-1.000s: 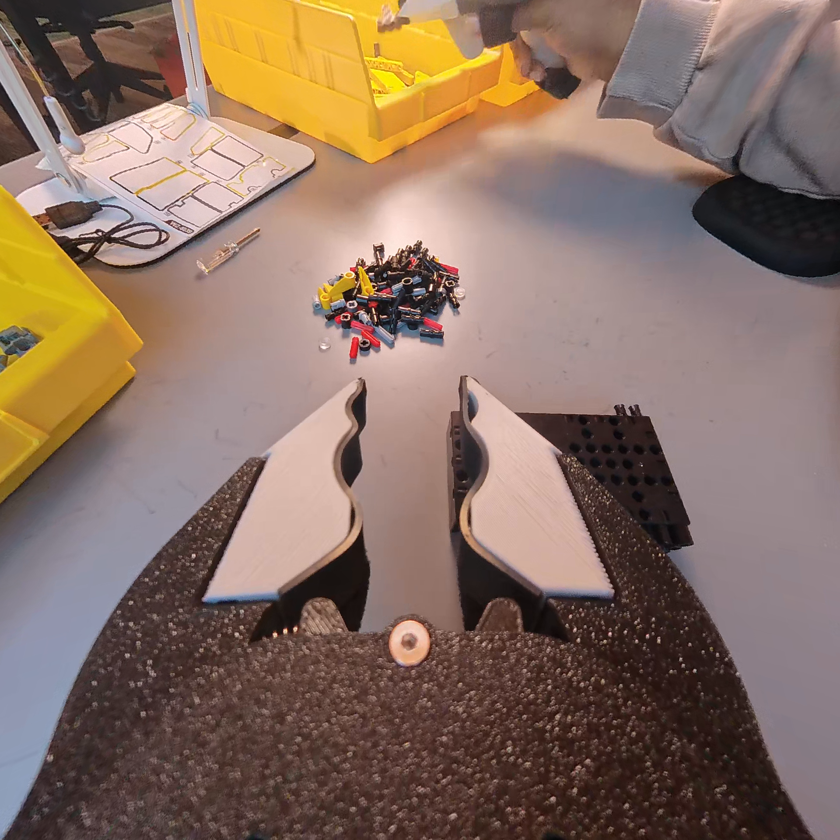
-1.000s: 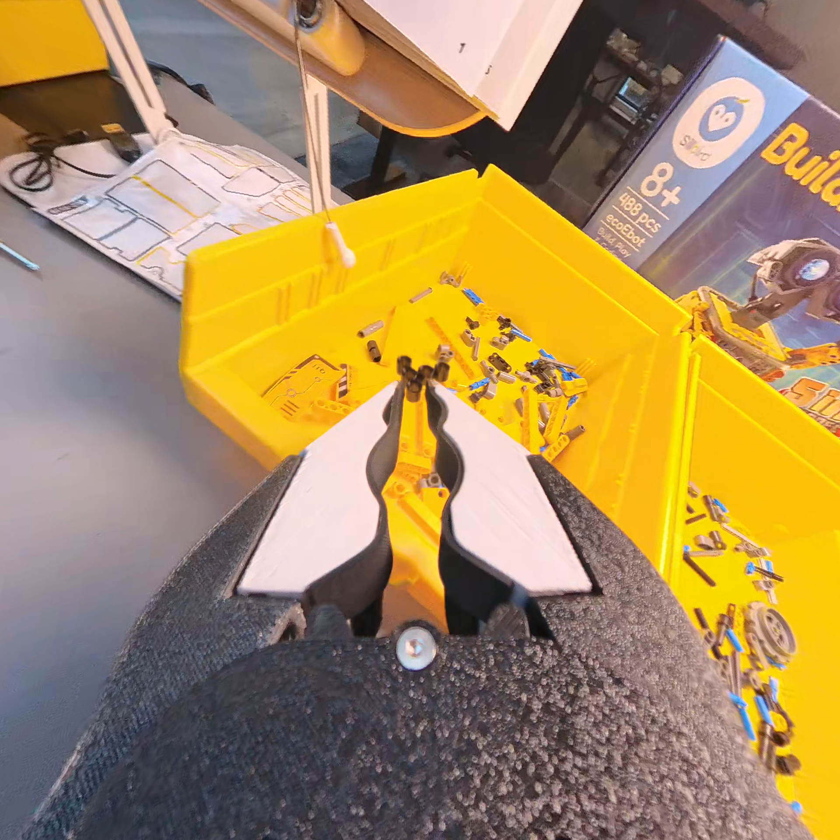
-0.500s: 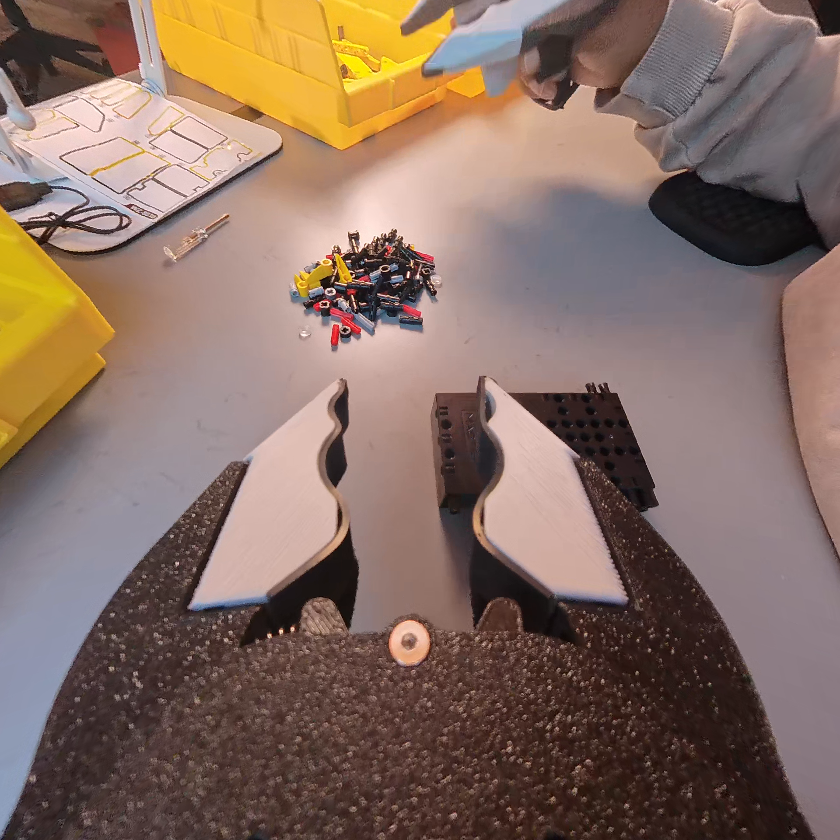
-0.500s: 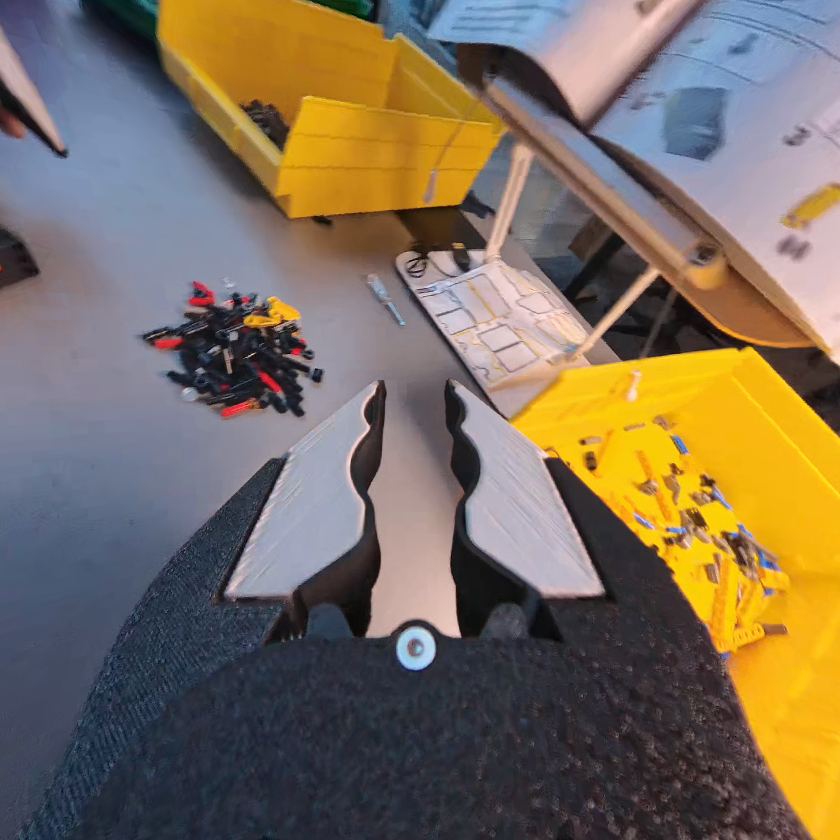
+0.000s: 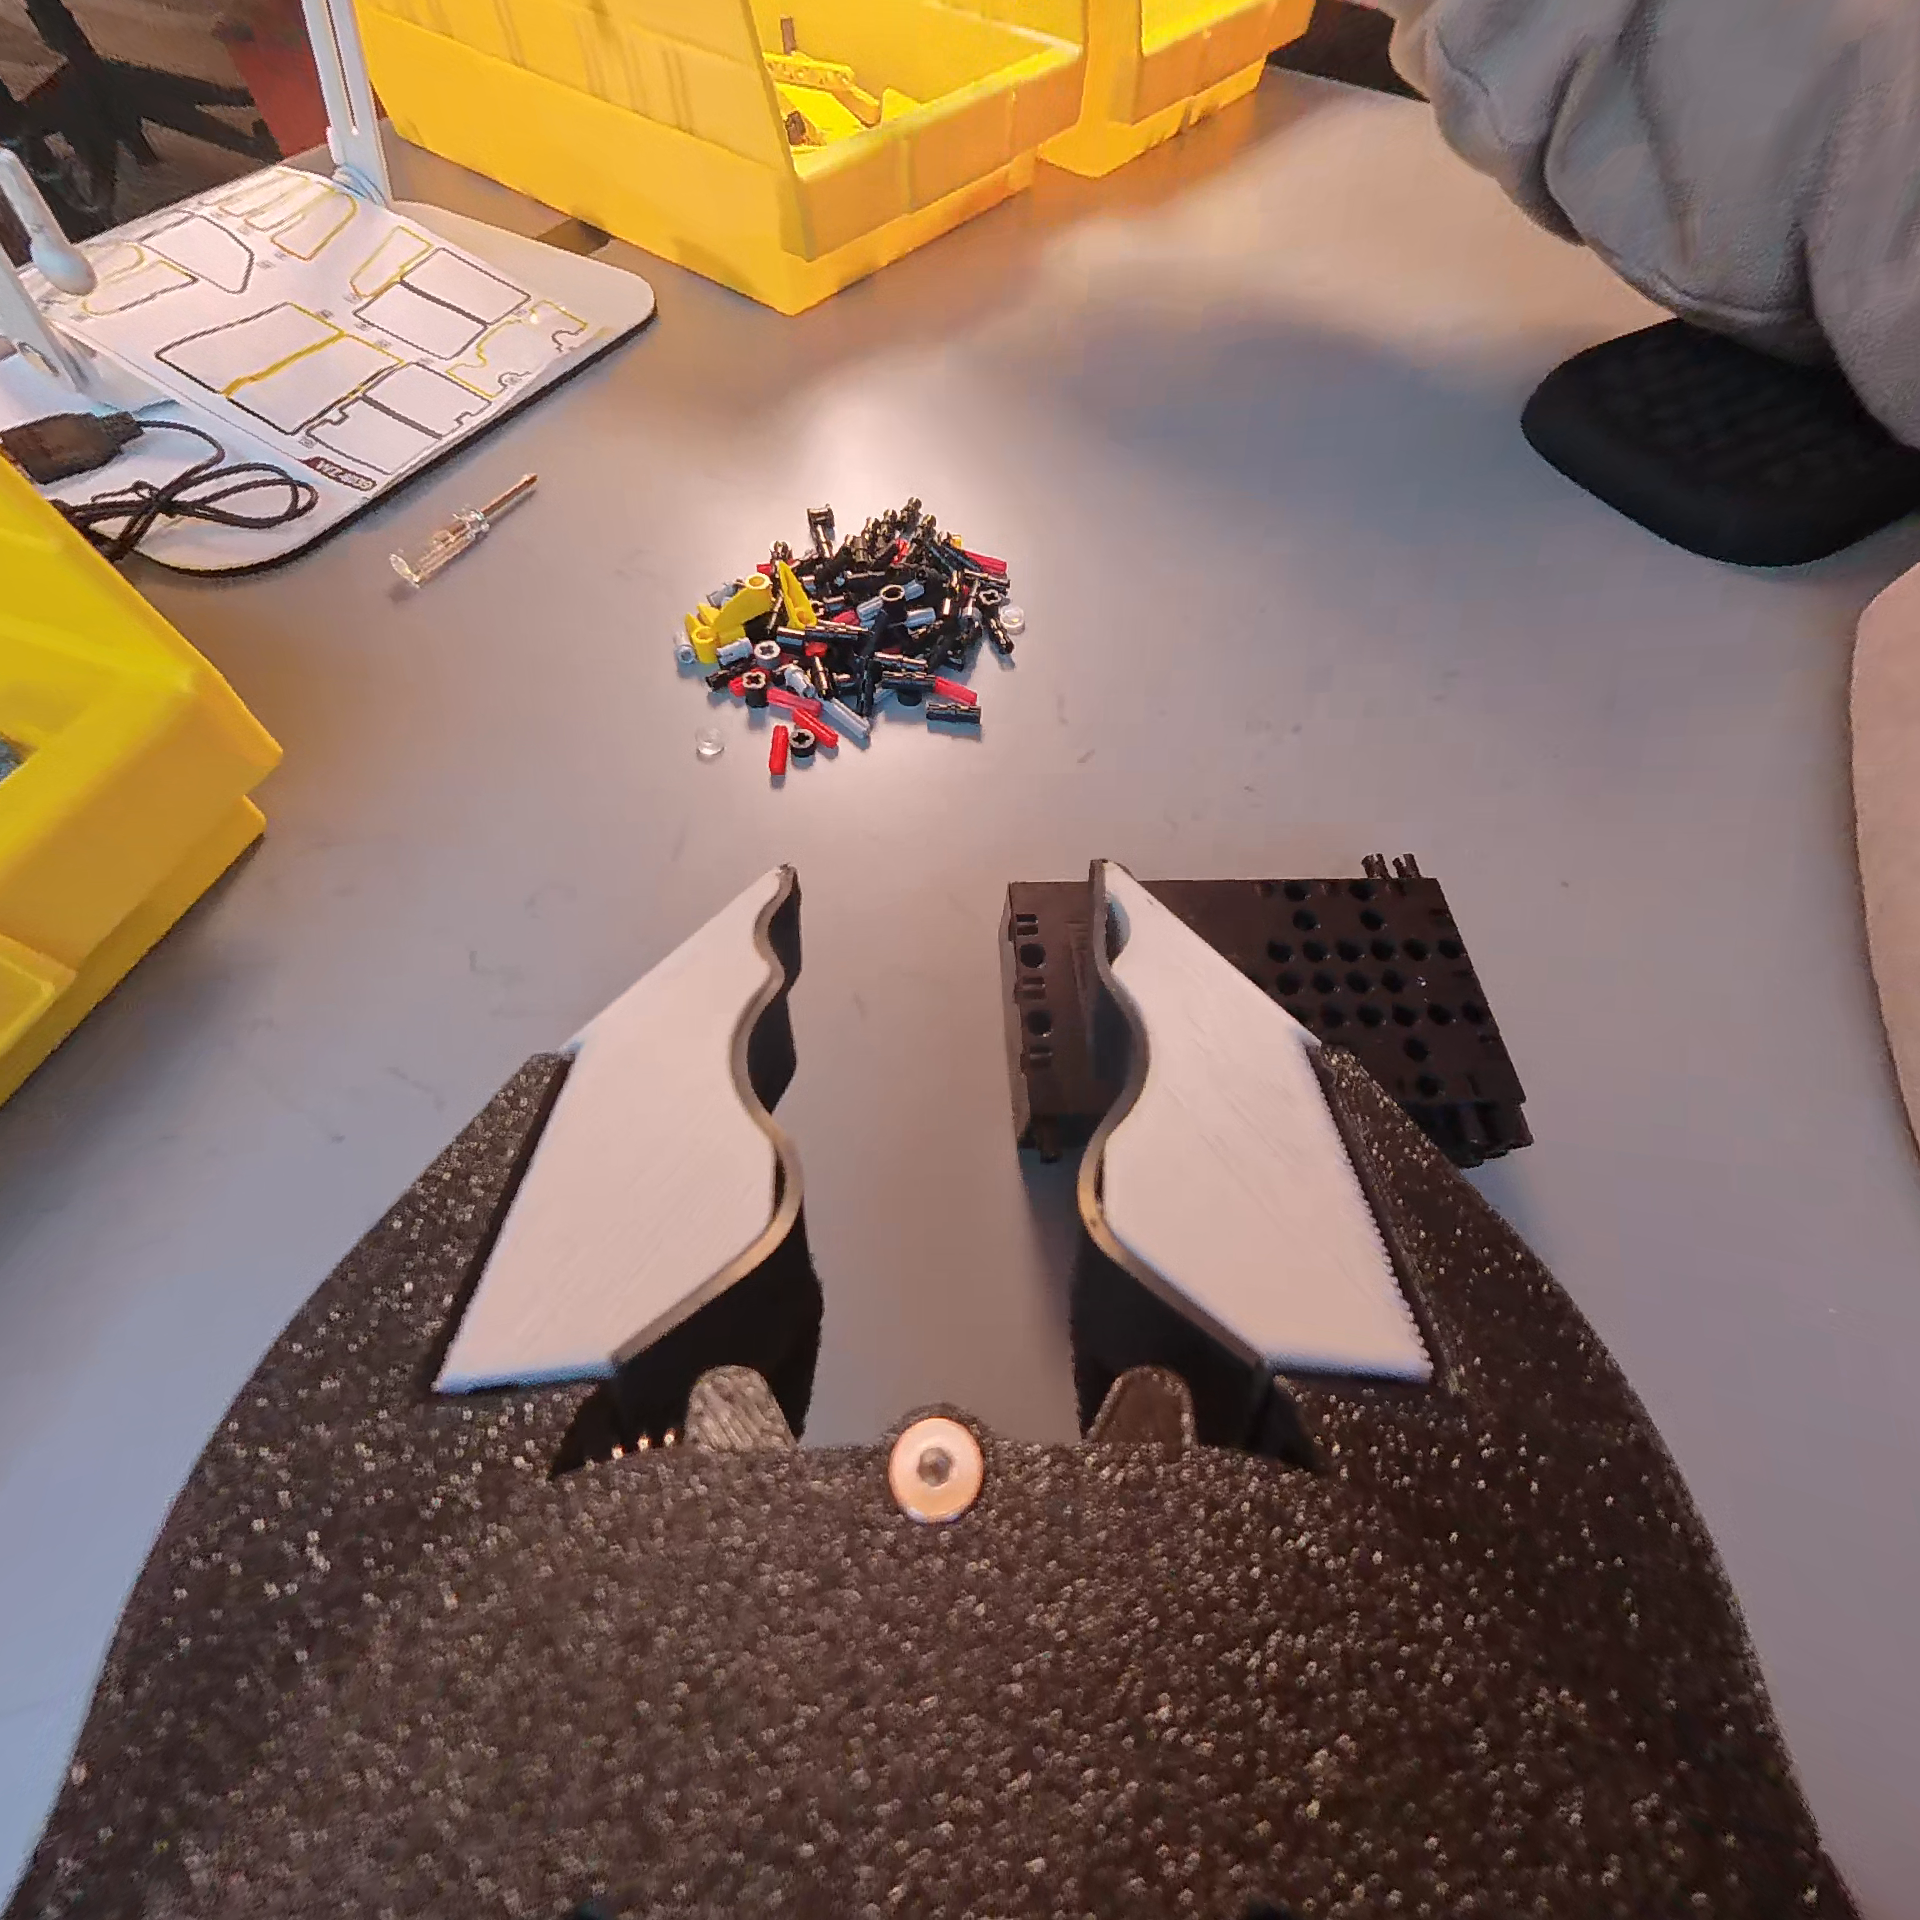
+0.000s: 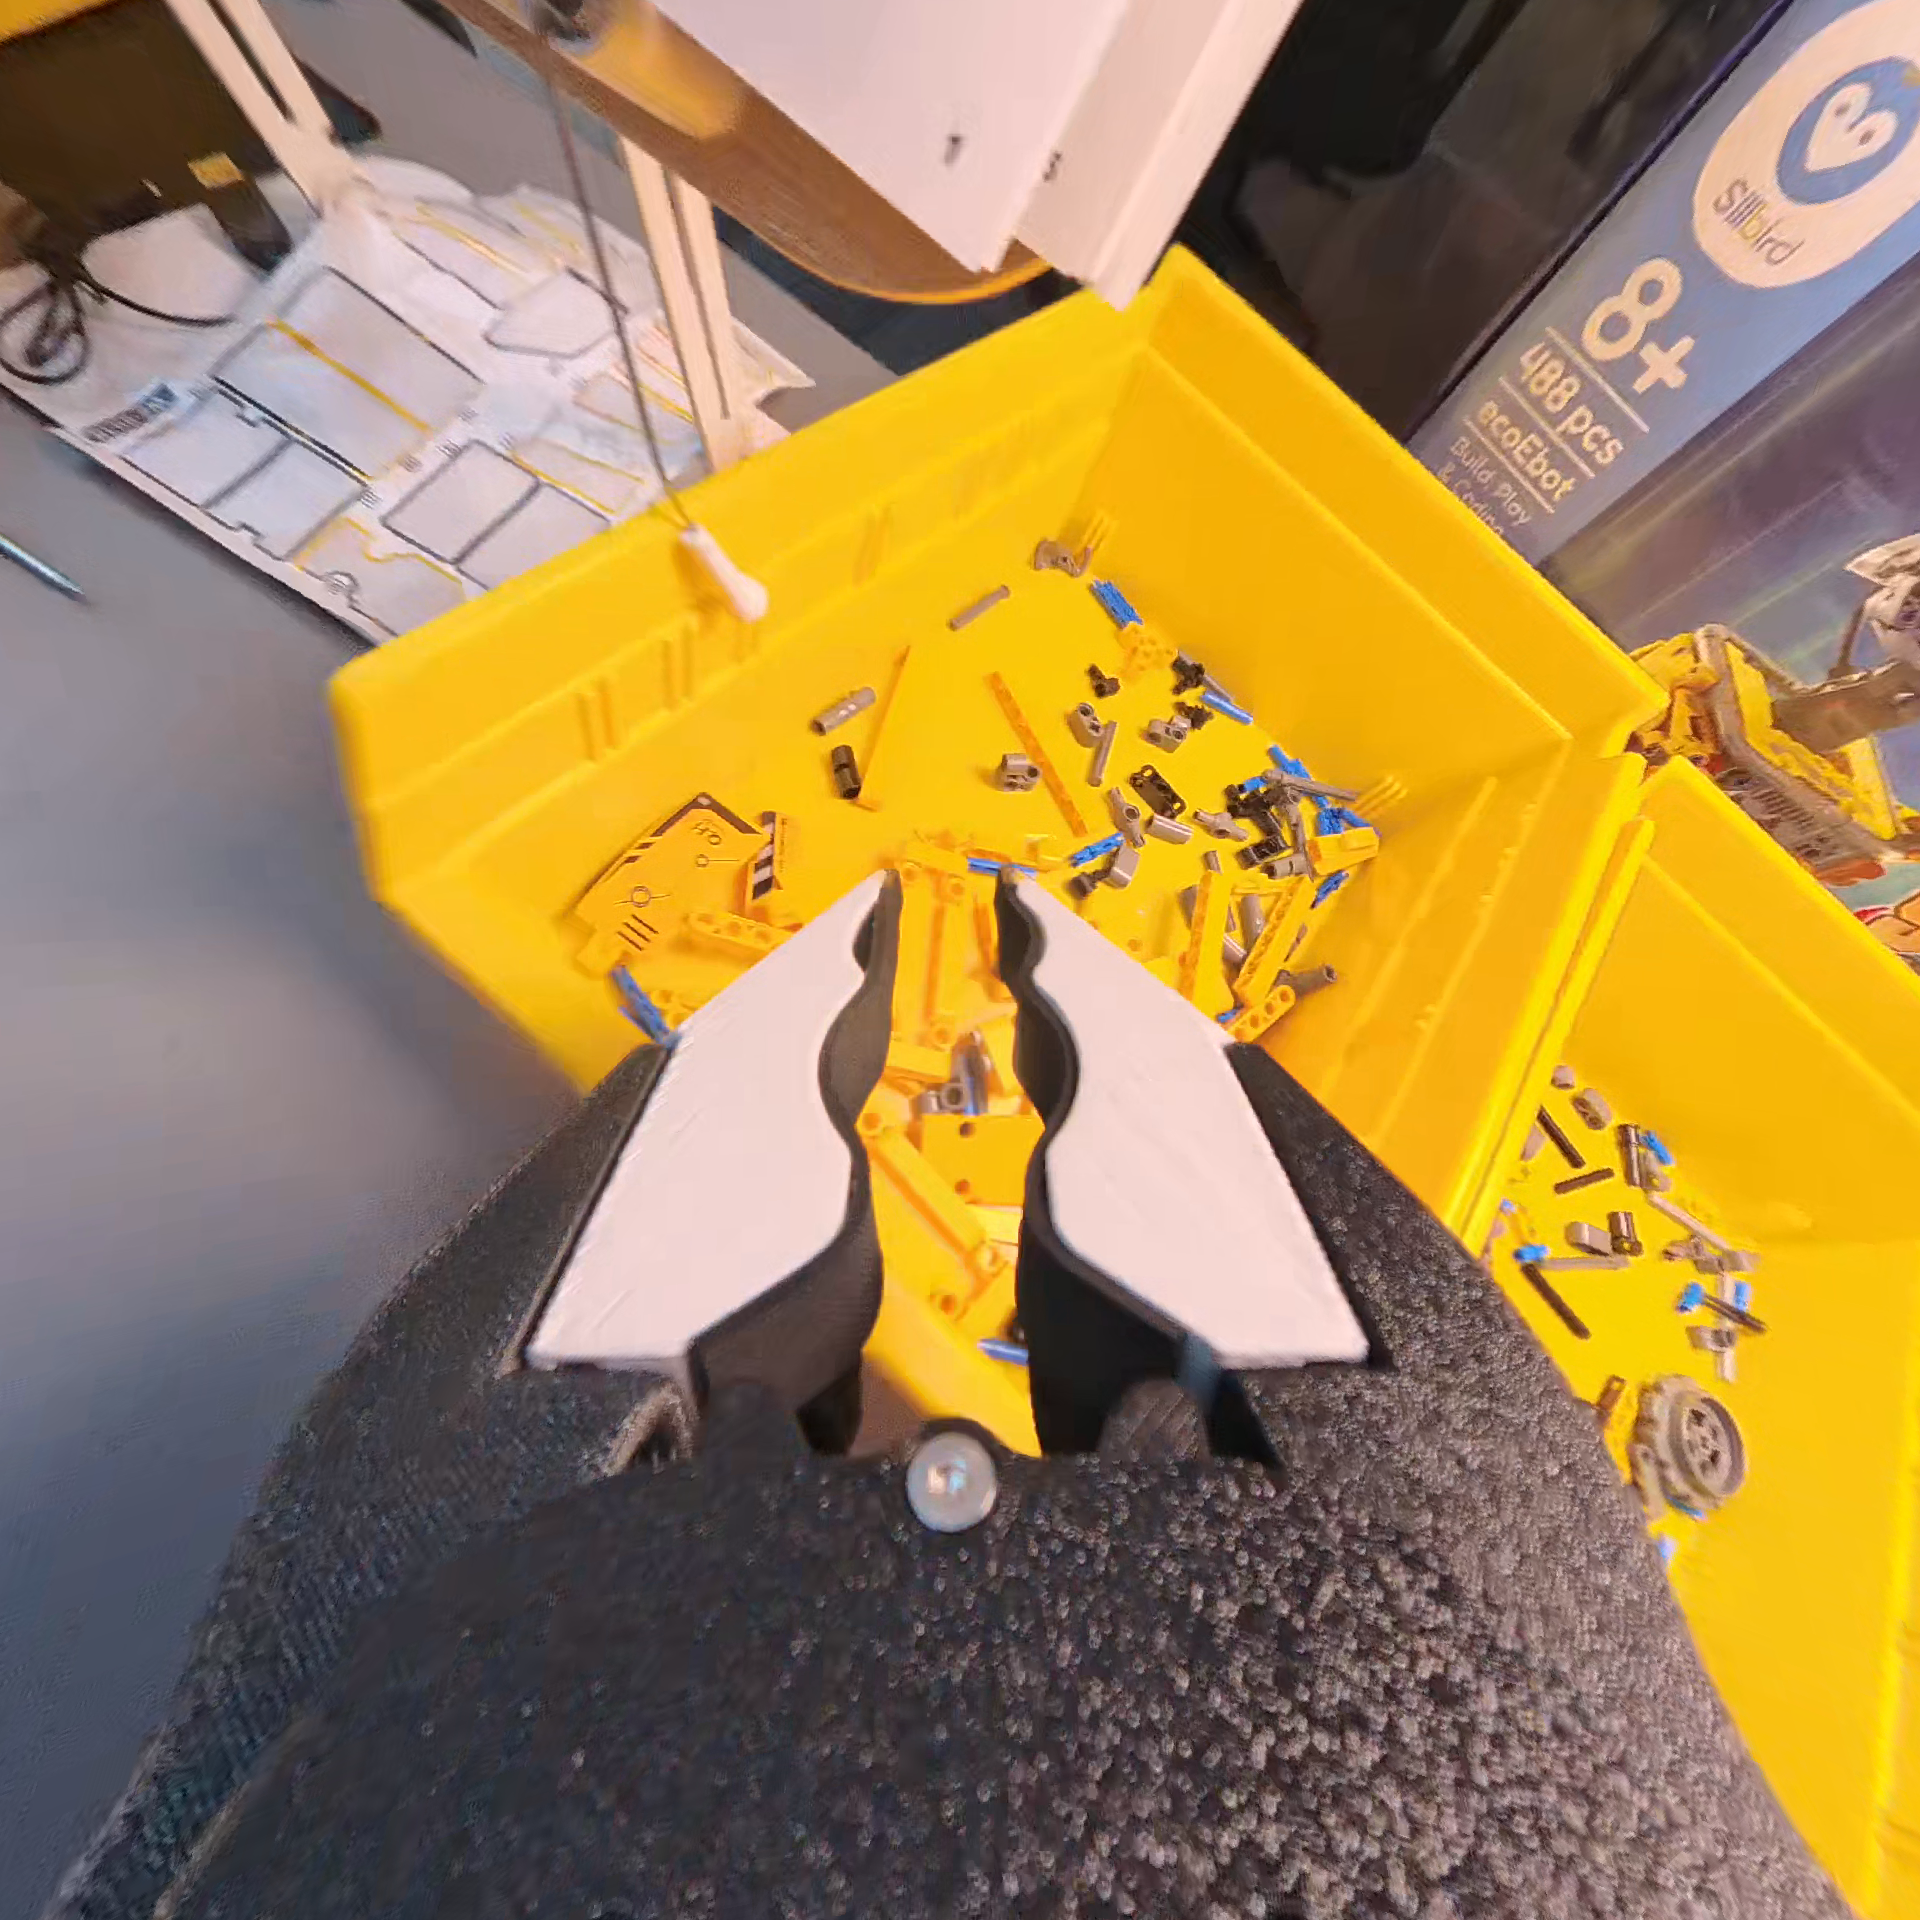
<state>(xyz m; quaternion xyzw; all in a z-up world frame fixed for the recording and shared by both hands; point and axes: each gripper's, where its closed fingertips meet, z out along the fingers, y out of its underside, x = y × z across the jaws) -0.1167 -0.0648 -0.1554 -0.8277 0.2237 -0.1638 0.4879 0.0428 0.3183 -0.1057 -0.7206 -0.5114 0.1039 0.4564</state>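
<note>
My left gripper (image 5: 945, 883) is open and empty, low over the grey table. Its right finger (image 5: 1216, 1122) overlaps the left end of a black block full of holes (image 5: 1361, 987), which lies on the table; contact cannot be told. A pile of small black, red, grey and yellow pieces (image 5: 852, 644) lies ahead of it. My right gripper (image 6: 943, 888) is slightly open and empty, above a yellow bin (image 6: 665, 675) holding yellow beams (image 6: 935, 966) and small grey, black and blue pieces (image 6: 1247, 810).
A second yellow bin (image 6: 1787, 1039) with pieces and a grey wheel (image 6: 1694, 1444) stands to the right, a printed box (image 6: 1714, 364) behind. In the left wrist view: yellow bins (image 5: 675, 135) (image 5: 104, 727), a sticker sheet (image 5: 343, 343), a small clear tool (image 5: 462, 530), a black pad (image 5: 1714, 447), a grey sleeve (image 5: 1662, 135). The grippers' ends are close to 40 cm from one another.
My right gripper held small black pieces over the bin, swung out over the table and opened, and is now back over the bin, empty. My left gripper has opened wider.
</note>
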